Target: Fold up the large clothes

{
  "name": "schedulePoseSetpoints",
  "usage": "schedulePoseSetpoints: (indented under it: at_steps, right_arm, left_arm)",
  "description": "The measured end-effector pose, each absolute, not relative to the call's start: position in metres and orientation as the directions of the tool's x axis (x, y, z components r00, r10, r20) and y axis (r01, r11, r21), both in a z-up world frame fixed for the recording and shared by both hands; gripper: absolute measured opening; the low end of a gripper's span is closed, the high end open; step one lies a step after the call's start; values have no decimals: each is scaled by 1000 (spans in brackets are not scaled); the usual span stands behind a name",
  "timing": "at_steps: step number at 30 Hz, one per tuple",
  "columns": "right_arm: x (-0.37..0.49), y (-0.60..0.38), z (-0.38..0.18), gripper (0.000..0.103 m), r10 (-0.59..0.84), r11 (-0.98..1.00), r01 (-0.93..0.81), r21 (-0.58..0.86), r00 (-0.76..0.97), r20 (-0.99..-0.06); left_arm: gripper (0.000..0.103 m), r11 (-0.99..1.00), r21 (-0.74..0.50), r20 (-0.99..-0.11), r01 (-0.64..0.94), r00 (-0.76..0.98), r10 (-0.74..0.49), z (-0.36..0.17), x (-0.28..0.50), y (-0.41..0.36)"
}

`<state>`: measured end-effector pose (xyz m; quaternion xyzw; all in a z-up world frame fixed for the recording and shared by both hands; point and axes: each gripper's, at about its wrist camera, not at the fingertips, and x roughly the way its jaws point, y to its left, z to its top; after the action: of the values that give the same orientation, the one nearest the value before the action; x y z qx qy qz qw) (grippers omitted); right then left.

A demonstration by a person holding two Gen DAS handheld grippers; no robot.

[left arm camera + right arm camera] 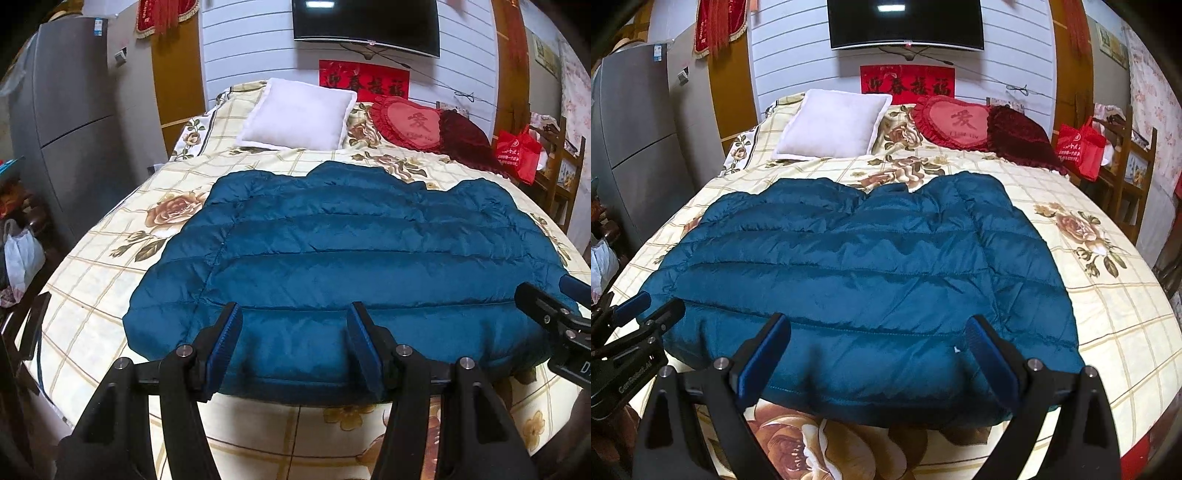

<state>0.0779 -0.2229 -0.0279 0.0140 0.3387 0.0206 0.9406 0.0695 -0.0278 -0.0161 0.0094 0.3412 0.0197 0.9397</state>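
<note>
A large teal quilted puffer jacket (pixel 332 251) lies spread flat on the bed, its hem toward me; it also shows in the right wrist view (pixel 857 266). My left gripper (pixel 293 321) is open, its blue-padded jaws hovering over the hem's left part, holding nothing. My right gripper (pixel 879 332) is open wide over the hem's right part, also empty. The right gripper shows at the right edge of the left wrist view (pixel 554 321), and the left gripper at the left edge of the right wrist view (pixel 639 317).
The bed (pixel 110 280) has a cream floral checked cover. A white pillow (pixel 295 114), a red heart cushion (pixel 410 125) and a dark red cushion (pixel 465 140) lie at its head. A grey fridge (pixel 62 110) stands left; a red bag (pixel 517 151) and wooden shelf stand right.
</note>
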Motion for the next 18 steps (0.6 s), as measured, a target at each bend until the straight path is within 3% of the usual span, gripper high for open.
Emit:
schedulePoseSetpoints:
  at_steps: [18]
  right_arm:
    - [80, -222, -28, 98, 66, 998, -41, 54, 764, -641]
  left_arm:
    - [41, 999, 24, -635, -36, 771, 43, -10, 69, -30]
